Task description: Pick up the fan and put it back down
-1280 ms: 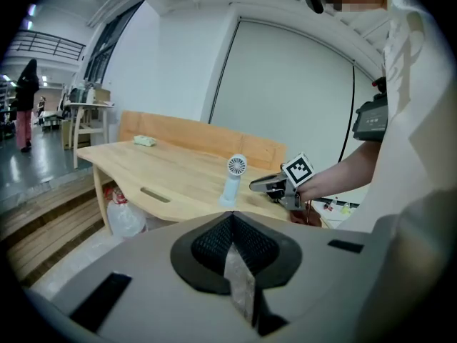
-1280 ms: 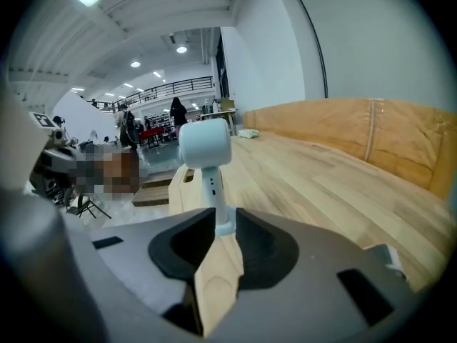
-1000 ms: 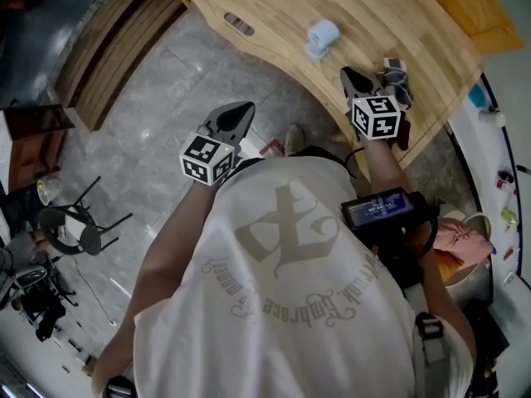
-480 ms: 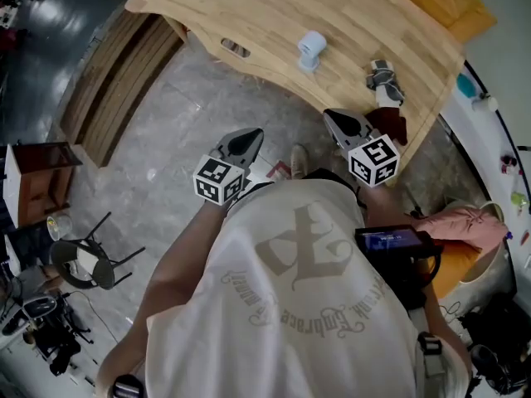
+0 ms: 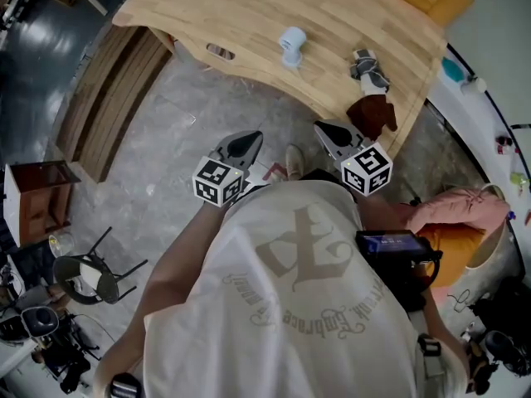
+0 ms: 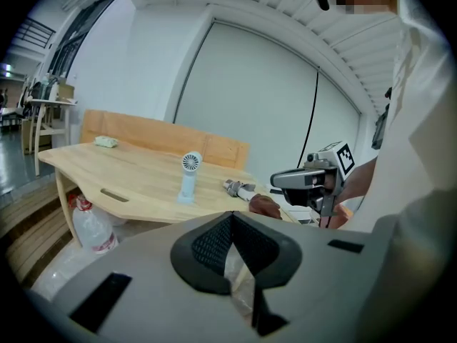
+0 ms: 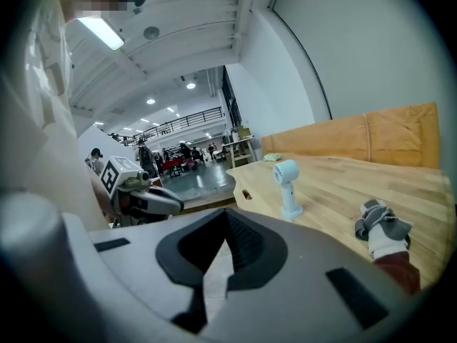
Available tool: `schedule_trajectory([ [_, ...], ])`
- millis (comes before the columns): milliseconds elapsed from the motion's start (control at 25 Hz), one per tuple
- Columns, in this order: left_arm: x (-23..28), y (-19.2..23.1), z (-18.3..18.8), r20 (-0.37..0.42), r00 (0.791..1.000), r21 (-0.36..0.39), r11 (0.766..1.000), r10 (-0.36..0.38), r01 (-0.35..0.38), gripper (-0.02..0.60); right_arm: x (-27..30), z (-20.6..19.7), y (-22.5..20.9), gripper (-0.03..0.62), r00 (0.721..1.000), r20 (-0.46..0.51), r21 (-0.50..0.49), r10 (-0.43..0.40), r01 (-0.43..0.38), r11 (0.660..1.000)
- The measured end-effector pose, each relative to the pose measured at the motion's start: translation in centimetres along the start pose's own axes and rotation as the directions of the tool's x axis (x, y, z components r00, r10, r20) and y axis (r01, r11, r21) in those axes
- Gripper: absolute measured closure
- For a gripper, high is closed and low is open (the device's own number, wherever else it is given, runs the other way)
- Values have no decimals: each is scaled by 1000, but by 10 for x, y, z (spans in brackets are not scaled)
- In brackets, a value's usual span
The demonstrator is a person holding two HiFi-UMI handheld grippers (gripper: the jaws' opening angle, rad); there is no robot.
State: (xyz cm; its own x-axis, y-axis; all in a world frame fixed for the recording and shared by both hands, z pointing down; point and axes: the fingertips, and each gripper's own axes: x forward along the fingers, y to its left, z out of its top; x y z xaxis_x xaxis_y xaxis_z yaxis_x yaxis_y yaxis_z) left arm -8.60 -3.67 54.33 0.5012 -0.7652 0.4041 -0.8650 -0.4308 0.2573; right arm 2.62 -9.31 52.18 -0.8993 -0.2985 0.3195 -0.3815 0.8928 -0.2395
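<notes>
Fan (image 5: 291, 45) — one, pale blue, upright on the wooden surface (image 5: 249, 11) near its front edge, held by nothing. My left tool (image 5: 246, 143): jaws pressed together, empty, over the floor short of the surface. My right tool (image 5: 324, 131): jaws pressed together, empty — just off the surface edge, well apart from the fan. Grey bundle (image 5: 367, 66): lying right of the fan.

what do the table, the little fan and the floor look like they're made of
Table: light wood with a matte finish; grain and plank seams show.
Fan: probably plastic, going by its smooth, pale blue-white moulded shell, though that is hard to confirm from here.
Floor: grey stone or stone-look tile, mottled, with joint lines and a slight sheen.
</notes>
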Motion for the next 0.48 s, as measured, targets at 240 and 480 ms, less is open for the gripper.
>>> schedule_trajectory([
  [240, 4, -8, 4, -2, 1000, 15, 1000, -8, 8, 571, -9, 3, -3, 580, 1000, 11, -8, -5, 5, 1000],
  [480, 3, -10, 1, -9, 1000, 17, 1000, -1, 2, 572, -10, 6, -3, 580, 1000, 28, -10, -2, 2, 1000],
])
